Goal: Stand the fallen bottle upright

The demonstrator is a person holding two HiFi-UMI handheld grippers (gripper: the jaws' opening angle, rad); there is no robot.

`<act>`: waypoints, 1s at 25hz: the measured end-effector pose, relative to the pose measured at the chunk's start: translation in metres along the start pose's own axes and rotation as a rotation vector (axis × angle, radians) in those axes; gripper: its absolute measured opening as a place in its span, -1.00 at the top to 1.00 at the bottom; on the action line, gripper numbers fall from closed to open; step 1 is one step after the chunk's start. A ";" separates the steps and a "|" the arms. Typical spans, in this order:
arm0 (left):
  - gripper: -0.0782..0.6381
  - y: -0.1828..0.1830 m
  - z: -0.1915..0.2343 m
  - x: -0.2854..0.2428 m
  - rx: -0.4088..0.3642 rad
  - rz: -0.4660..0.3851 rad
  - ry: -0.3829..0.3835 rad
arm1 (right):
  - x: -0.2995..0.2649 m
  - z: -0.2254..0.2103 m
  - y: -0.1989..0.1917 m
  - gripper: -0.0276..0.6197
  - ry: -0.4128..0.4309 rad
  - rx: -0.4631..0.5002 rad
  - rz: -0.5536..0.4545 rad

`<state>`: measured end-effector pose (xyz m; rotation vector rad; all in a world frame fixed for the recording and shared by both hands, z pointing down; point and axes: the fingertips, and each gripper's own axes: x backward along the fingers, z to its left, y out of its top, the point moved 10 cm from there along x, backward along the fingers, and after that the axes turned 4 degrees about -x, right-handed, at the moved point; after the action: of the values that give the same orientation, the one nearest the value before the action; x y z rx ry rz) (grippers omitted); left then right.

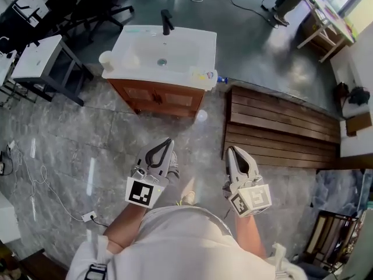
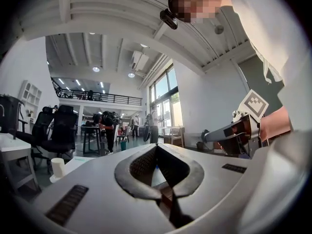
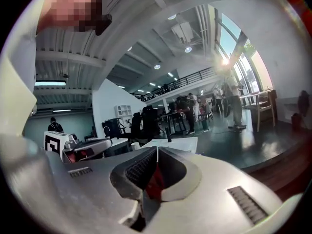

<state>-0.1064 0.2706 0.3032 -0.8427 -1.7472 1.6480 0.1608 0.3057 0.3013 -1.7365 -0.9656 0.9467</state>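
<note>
- Both the left gripper (image 1: 168, 142) and the right gripper (image 1: 231, 151) were pressed together on nothing, well short of the sink (image 1: 145, 76).
- What looked like the bottle (image 1: 204, 75) lay on its side on the sink's right front corner, untouched. Reaching, gripping and standing it were all left.

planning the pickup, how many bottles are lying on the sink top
1: a clear bottle lies on the sink top, at its right front corner. Any others may be hidden or too small to tell.

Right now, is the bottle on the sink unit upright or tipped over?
Tipped over: the bottle lies on its side along the front right rim of the sink unit, blue cap toward the right.
</note>
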 end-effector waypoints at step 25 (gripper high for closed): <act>0.73 -0.017 0.145 -0.159 0.039 -0.023 -0.118 | -0.181 -0.021 0.060 0.80 -0.044 -0.032 0.038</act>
<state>-0.1202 0.0557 0.3125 -0.7179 -1.7910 1.7424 0.1198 0.1192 0.2850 -1.7731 -0.9837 1.0023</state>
